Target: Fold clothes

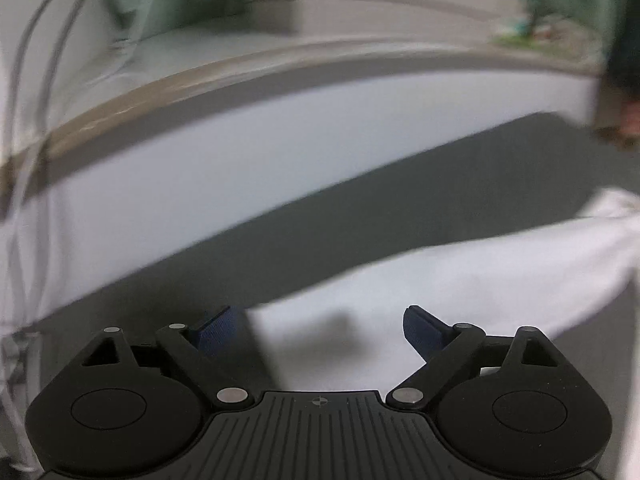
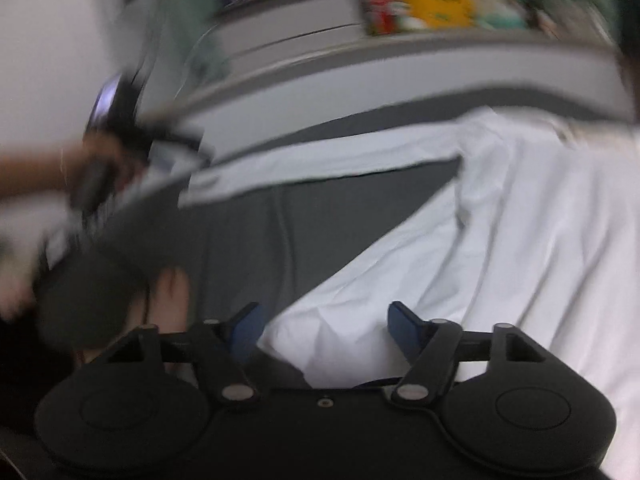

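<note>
Between folds: white garment [image 2: 500, 232] spread on dark grey surface [image 2: 320, 216], trailing toward 3 o'clock. Left gripper [image 1: 320, 330] wide open above cloth edge, gripping nothing; right gripper [image 2: 324, 326] part-open astride a corner, unpinched. Next: close on corner, carry across.

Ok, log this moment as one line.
task: fold clothes | left claw: open over white garment | right claw: open, garment edge between pads, no grip | surface: grey sheet

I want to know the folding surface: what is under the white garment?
The white garment lies on a dark grey sheet, bare to its left. Beyond runs a pale band. What lies beneath the cloth itself is covered.
</note>
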`<act>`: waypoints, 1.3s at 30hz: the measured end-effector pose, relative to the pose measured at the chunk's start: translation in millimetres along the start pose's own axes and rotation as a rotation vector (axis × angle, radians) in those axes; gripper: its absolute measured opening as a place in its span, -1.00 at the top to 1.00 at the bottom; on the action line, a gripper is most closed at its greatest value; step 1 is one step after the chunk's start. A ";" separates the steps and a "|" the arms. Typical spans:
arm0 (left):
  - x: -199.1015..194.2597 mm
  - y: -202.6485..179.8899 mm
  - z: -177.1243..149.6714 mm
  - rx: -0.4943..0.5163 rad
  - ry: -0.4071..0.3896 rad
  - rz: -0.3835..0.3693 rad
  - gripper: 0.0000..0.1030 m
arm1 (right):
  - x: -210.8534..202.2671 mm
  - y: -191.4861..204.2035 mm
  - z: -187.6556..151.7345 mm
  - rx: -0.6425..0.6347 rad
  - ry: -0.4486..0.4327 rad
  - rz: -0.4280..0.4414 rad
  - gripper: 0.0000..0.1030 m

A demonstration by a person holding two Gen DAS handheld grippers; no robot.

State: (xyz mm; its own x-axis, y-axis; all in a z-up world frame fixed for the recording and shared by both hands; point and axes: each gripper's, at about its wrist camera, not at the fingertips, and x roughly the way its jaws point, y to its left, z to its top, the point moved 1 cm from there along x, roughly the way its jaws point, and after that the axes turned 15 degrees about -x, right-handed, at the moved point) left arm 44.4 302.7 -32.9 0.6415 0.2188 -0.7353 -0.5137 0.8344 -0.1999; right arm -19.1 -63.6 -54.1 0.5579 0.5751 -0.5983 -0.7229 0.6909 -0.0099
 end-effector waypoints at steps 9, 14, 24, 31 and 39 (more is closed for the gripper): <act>-41.0 -73.0 -62.2 0.105 0.384 -0.641 -0.77 | 20.3 52.2 -3.9 -0.353 0.085 -0.073 0.09; -83.4 -122.3 -121.3 0.588 0.353 -0.723 -0.77 | 20.9 58.3 -9.7 -0.434 0.154 -0.128 0.32; -119.3 -181.4 -212.4 1.306 0.049 -0.525 -0.25 | -17.8 7.8 -3.4 -0.233 0.180 -0.144 0.30; -110.9 -185.0 -245.3 1.455 -0.037 -0.441 0.17 | -18.3 11.0 -11.8 -0.273 0.181 -0.165 0.30; -114.4 -188.1 -254.0 1.473 -0.131 -0.418 0.93 | -21.4 20.7 -11.6 -0.326 0.172 -0.142 0.27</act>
State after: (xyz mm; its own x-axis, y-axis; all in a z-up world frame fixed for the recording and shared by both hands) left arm -77.1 -7.8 -75.7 0.6766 -0.1751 -0.7153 0.6610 0.5724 0.4851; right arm -50.7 -66.7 -50.8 0.6053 0.3825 -0.6981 -0.7502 0.5672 -0.3397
